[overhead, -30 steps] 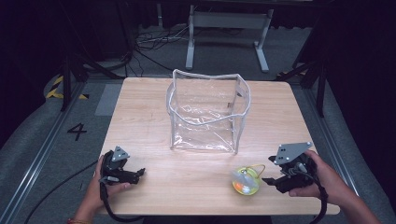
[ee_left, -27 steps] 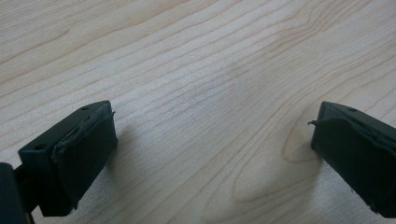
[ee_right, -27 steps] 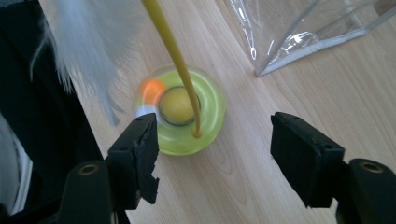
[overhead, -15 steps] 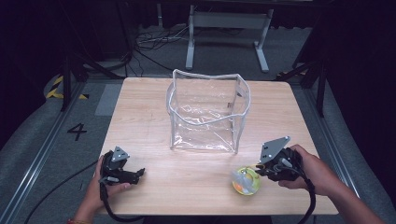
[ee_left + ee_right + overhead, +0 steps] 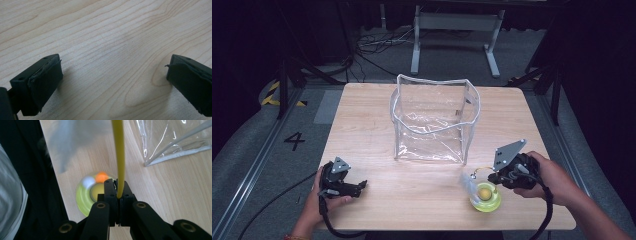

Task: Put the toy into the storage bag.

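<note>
On a wooden tabletop [image 5: 372, 120], the right gripper [image 5: 117, 195] has its fingers pressed together on the yellow cord [image 5: 118, 150] of a round yellow-green toy [image 5: 485, 196], which lies near the front edge, below a clear plastic bag [image 5: 432, 120] standing open at centre. The left gripper [image 5: 112, 82] rests at the front left, fingers spread wide over bare wood, holding nothing.

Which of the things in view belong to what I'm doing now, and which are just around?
In play:
- yellow wand, clamped in the right gripper
- green disc toy
- clear bag

Around:
- left gripper, jaws apart over bare table
- floor cables
</note>
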The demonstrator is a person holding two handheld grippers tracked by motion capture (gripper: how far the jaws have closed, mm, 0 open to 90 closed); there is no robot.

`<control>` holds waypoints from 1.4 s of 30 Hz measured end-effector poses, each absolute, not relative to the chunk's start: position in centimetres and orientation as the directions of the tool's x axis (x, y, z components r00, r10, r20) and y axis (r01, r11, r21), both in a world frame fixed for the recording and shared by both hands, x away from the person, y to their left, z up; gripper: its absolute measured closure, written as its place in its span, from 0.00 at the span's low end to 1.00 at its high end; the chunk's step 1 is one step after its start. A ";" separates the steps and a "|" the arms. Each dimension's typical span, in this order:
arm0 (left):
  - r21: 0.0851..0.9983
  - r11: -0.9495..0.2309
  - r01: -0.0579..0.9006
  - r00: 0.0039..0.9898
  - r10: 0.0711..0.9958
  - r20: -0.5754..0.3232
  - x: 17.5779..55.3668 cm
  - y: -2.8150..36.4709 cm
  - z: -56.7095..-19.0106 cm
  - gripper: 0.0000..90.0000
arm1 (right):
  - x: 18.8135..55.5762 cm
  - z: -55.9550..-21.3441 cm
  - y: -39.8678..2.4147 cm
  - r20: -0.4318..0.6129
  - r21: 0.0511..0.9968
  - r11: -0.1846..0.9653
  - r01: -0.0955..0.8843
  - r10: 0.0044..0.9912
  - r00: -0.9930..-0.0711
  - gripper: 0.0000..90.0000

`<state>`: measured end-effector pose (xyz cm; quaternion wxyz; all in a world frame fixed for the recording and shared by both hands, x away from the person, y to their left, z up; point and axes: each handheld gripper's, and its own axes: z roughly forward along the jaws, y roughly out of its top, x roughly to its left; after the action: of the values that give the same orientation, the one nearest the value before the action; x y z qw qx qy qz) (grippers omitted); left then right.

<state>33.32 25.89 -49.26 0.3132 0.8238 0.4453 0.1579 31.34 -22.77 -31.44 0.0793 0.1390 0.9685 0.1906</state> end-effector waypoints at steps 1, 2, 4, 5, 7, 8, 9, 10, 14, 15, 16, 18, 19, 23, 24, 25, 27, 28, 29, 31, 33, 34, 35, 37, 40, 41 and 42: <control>0.657 -0.407 0.635 0.554 0.833 -0.019 33.3 25.9 -49.3 0.01 | 31.3 -31.4 -22.8 -0.101 0.391 0.889 0.239 0.300 -0.949 0.98; 0.657 -0.409 0.633 0.554 0.833 -0.016 33.3 25.9 -49.3 0.01 | 31.4 -31.1 -22.9 -0.107 0.389 0.889 0.241 0.304 -0.947 0.98; 0.657 -0.408 0.634 0.553 0.833 -0.016 33.3 25.9 -49.3 0.01 | 31.6 -30.4 -23.3 -0.118 0.391 0.886 0.248 0.316 -0.941 0.98; 0.658 -0.406 0.634 0.552 0.833 -0.018 33.3 25.9 -49.3 0.01 | 31.6 -30.2 -23.4 -0.123 0.392 0.886 0.247 0.317 -0.941 0.98; 0.658 -0.411 0.631 0.556 0.831 -0.014 33.4 25.9 -49.3 0.01 | 31.9 -29.6 -23.7 -0.126 0.394 0.885 0.249 0.320 -0.939 0.98; 0.656 -0.413 0.632 0.558 0.830 -0.015 33.4 25.9 -49.2 0.01 | 32.0 -29.4 -23.8 -0.133 0.386 0.887 0.253 0.325 -0.936 0.98; 0.658 -0.411 0.631 0.556 0.831 -0.014 33.4 25.9 -49.3 0.01 | 32.2 -29.2 -23.9 -0.138 0.386 0.886 0.256 0.330 -0.934 0.98; 0.657 -0.410 0.633 0.555 0.831 -0.016 33.4 25.9 -49.3 0.01 | 32.3 -29.0 -24.0 -0.140 0.385 0.886 0.258 0.333 -0.932 0.98; 0.657 -0.409 0.633 0.555 0.832 -0.017 33.3 25.9 -49.3 0.01 | 33.2 -28.3 -24.5 -0.160 0.374 0.884 0.279 0.358 -0.920 0.98; 0.658 -0.410 0.631 0.555 0.832 -0.014 33.4 25.9 -49.3 0.01 | 33.4 -28.1 -24.7 -0.158 0.376 0.881 0.288 0.367 -0.917 0.98; 0.658 -0.411 0.631 0.556 0.831 -0.014 33.4 25.9 -49.3 0.01 | 33.7 -28.0 -24.9 -0.155 0.373 0.881 0.290 0.368 -0.917 0.98; 0.657 -0.410 0.632 0.555 0.831 -0.016 33.4 25.9 -49.3 0.01 | 34.1 -27.8 -25.3 -0.161 0.369 0.879 0.303 0.381 -0.910 0.98; 0.658 -0.411 0.631 0.556 0.831 -0.014 33.4 25.9 -49.3 0.01 | 34.4 -27.7 -25.6 -0.149 0.377 0.873 0.310 0.388 -0.910 0.98; 0.658 -0.411 0.631 0.556 0.831 -0.014 33.4 25.9 -49.3 0.01 | 35.4 -27.4 -26.5 -0.163 0.382 0.861 0.335 0.420 -0.893 0.98; 0.658 -0.411 0.631 0.556 0.831 -0.014 33.4 25.9 -49.3 0.01 | 35.6 -27.2 -26.6 -0.166 0.385 0.859 0.337 0.424 -0.891 0.98; 0.658 -0.411 0.631 0.556 0.831 -0.014 33.4 25.9 -49.3 0.01 | 35.7 -27.1 -26.7 -0.169 0.386 0.859 0.336 0.424 -0.890 0.98; 0.658 -0.411 0.631 0.556 0.831 -0.014 33.4 25.9 -49.3 0.01 | 36.0 -26.7 -26.9 -0.179 0.385 0.857 0.342 0.433 -0.884 0.98; 0.658 -0.410 0.631 0.556 0.831 -0.015 33.4 25.9 -49.3 0.01 | 36.2 -26.5 -27.1 -0.183 0.387 0.856 0.344 0.437 -0.881 0.98; 0.658 -0.410 0.631 0.556 0.831 -0.015 33.4 25.9 -49.3 0.01 | 36.3 -26.3 -27.2 -0.183 0.391 0.854 0.345 0.439 -0.880 0.98; 0.657 -0.410 0.632 0.555 0.832 -0.016 33.3 25.9 -49.3 0.01 | 36.6 -26.0 -27.4 -0.187 0.391 0.853 0.346 0.442 -0.877 0.98; 0.658 -0.411 0.631 0.555 0.831 -0.014 33.4 25.9 -49.3 0.01 | 37.0 -25.4 -27.4 -0.189 0.396 0.850 0.347 0.445 -0.875 0.98; 0.658 -0.411 0.631 0.555 0.831 -0.014 33.4 25.9 -49.3 0.01 | 37.2 -25.1 -27.3 -0.198 0.392 0.852 0.347 0.446 -0.873 0.98; 0.658 -0.411 0.631 0.555 0.831 -0.014 33.4 25.9 -49.3 0.01 | 37.4 -24.9 -27.2 -0.204 0.385 0.855 0.348 0.447 -0.871 0.98; 0.658 -0.411 0.631 0.555 0.832 -0.014 33.4 25.9 -49.3 0.01 | 37.8 -24.4 -27.2 -0.209 0.388 0.851 0.354 0.455 -0.866 0.98; 0.660 -0.406 0.632 0.552 0.834 -0.016 33.3 25.9 -49.3 0.01 | 38.3 -23.8 -27.2 -0.217 0.391 0.849 0.355 0.460 -0.861 0.98; 0.658 -0.407 0.634 0.552 0.834 -0.016 33.3 25.9 -49.3 0.01 | 38.4 -23.5 -27.3 -0.217 0.397 0.847 0.355 0.462 -0.860 0.98; 0.658 -0.408 0.633 0.553 0.833 -0.015 33.3 25.9 -49.3 0.01 | 38.5 -23.4 -27.3 -0.219 0.401 0.846 0.352 0.462 -0.859 0.98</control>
<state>33.33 25.90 -49.26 0.3130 0.8237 0.4450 0.1599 38.46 -27.31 -23.39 0.1555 0.2146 0.9480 0.1762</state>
